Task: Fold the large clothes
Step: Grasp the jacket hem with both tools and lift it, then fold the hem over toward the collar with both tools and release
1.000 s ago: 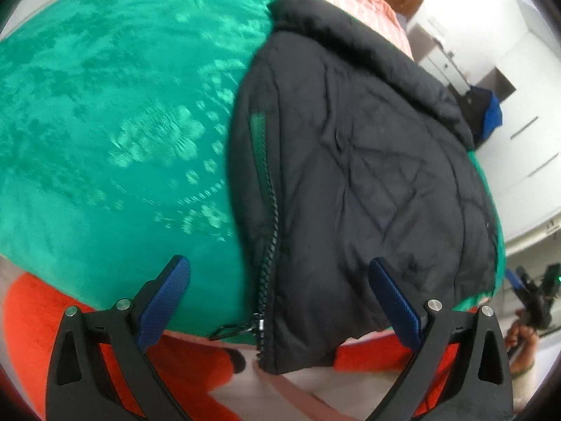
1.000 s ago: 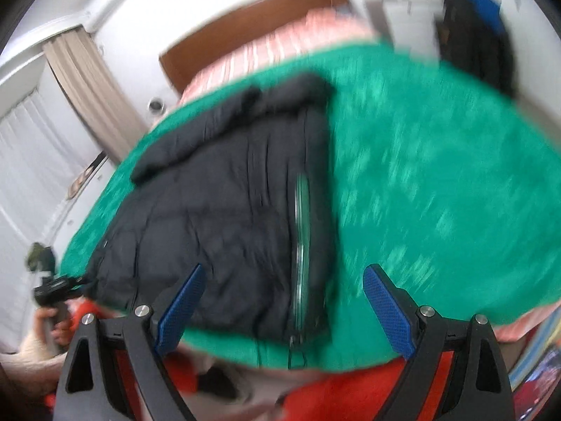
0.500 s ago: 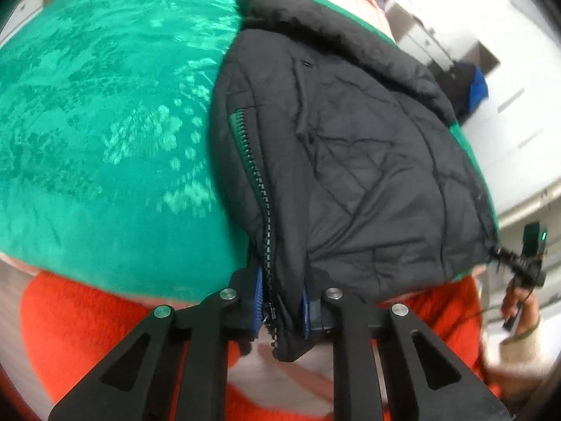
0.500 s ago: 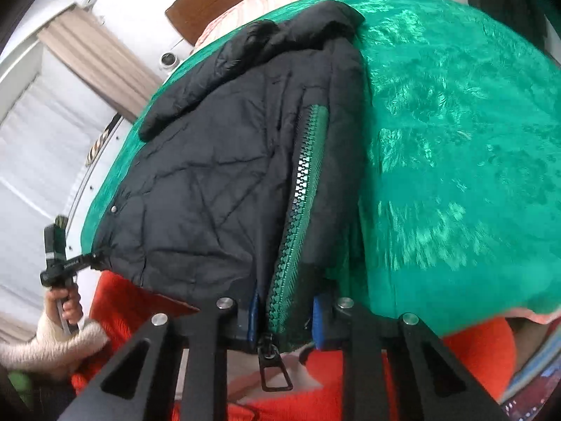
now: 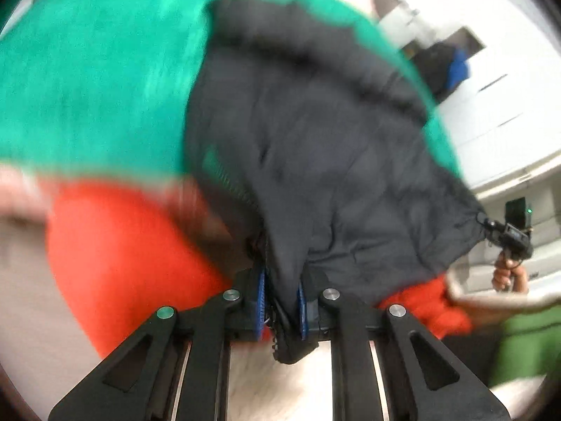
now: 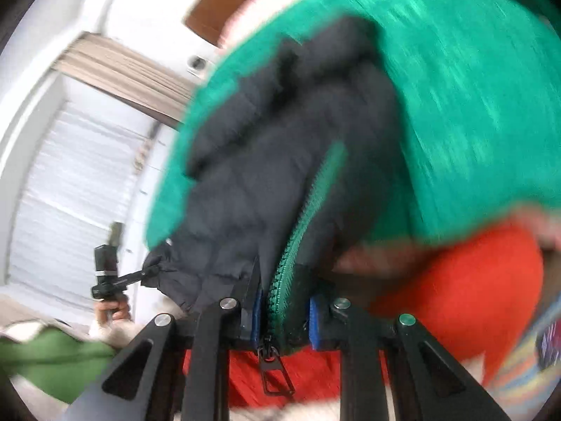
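**Black padded jacket pinched at its hem by both grippers**

A black quilted, puffy jacket [image 5: 315, 133] with a matte, creased shell lies on a bright green patterned bedspread [image 5: 98, 70]. Most of its body rests on the bedspread, while its lower hem hangs past the bedspread's near edge. The collar end lies toward the far side of the bedspread, bunched into a thick roll. Diagonal stitch lines cross the shell, and the fabric puckers into sharp folds near the hem. A chunky zipper on green tape [image 6: 305, 224] runs along the front edge down to the hem, ending in a black rectangular metal pull [image 6: 275, 375] that dangles below the bedspread's edge.

The left gripper [image 5: 282, 305], black with blue pads, has its fingers drawn together and clamped on a fold of the jacket's hem; a small black tuft of cloth pokes out beneath the pads. The right gripper [image 6: 284, 319], of the same build, is likewise closed tight on the hem at the zipper, the green teeth passing between its blue pads.

Just below the bedspread's near edge sits an orange-red cloth [image 5: 115, 252], blurred. Both views are smeared, so the bedspread's pattern is indistinct. Beyond the bedspread's far end, a brown wooden headboard [image 6: 224, 3] stands against a white wall.
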`<state>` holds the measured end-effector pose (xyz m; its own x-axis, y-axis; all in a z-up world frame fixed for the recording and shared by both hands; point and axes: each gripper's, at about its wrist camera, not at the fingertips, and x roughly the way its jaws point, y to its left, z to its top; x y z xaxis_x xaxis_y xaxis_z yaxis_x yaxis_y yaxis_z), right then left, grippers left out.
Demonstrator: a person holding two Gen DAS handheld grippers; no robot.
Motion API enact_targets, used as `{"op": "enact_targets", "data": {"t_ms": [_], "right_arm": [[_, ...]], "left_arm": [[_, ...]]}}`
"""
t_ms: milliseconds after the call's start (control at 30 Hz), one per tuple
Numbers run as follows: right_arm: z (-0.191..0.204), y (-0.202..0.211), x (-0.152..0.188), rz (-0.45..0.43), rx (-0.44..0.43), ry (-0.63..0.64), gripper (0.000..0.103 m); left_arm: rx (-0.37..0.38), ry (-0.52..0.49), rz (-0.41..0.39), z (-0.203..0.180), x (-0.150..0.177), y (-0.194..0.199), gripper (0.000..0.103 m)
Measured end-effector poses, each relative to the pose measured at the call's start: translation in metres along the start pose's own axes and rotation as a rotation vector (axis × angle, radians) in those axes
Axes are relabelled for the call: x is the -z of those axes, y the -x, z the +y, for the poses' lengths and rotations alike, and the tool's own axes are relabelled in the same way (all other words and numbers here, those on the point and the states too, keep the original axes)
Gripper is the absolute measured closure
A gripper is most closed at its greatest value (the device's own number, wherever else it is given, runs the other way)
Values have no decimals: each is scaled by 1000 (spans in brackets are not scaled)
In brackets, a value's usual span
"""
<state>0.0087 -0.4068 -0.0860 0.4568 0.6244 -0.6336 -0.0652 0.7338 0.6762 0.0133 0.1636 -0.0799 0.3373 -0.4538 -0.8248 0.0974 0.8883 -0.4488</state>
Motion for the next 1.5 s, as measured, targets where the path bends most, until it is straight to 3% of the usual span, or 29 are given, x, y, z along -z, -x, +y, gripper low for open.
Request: {"op": "enact_targets", "data": {"t_ms": [167,233,267,333,367,400,433,500,600,833,933,967,1000,1100,1200,1333,1433,1467,1500], "right_arm": [[36,4,-107,-119,-65,109,83],[34,-4,-162,-176,-64,97,83],[28,-10,-182,-206,-66,71,83],[14,-33,-228,-256,-90,-5,74],[10,-47,-241,-263,-91,-28,56],[0,-60,-255,-275,-76,-66,20],[-6,-61,-257,-297,-57,-77,2],[-9,-63,-263,-368,-15,-79,1],[-16,-64,-257,-376,10,-100,1],[-8,-115,-269,-204,294,119,1],[-14,-138,-275,-158,369,118,2],[-18,-146,-276,-139,362,110,20],[-21,-158,-275,-94,347,112,56],[-11,-165,-267,-83,426,194,81],[23,-142,-258,-186,536,338,86],[64,-100,-262,-377,538,434,86],[61,-108,-278,-414,575,424,86],[55,-116,-282,-404,588,412,86],[39,-135,-287,-372,618,385,85]], "left_arm": [[4,-146,-243,-39,-118,44,89],[-25,-157,-323,-52,-171,43,82],[-37,-161,-334,-54,-194,39,73],[-102,-130,-346,-55,-243,25,39],[-170,-100,-362,-52,-265,19,10],[-224,-59,-390,-46,-281,18,5],[-243,-37,-395,-40,-288,15,5],[-266,23,-368,-23,-300,12,5],[-299,36,-335,-6,-295,0,4],[-445,-45,-124,20,-272,-106,4],[-422,18,-95,34,-264,-136,8],[-387,41,-106,36,-261,-137,25],[-332,60,-120,37,-258,-135,54],[-344,16,-196,18,-254,-116,89],[-362,-67,-322,-8,-252,-85,91],[-367,-127,-462,-36,-266,-57,91],[-446,-130,-511,-40,-283,-71,91],[-487,-131,-505,-37,-288,-85,87],[-533,-126,-476,-31,-293,-105,77]]}}
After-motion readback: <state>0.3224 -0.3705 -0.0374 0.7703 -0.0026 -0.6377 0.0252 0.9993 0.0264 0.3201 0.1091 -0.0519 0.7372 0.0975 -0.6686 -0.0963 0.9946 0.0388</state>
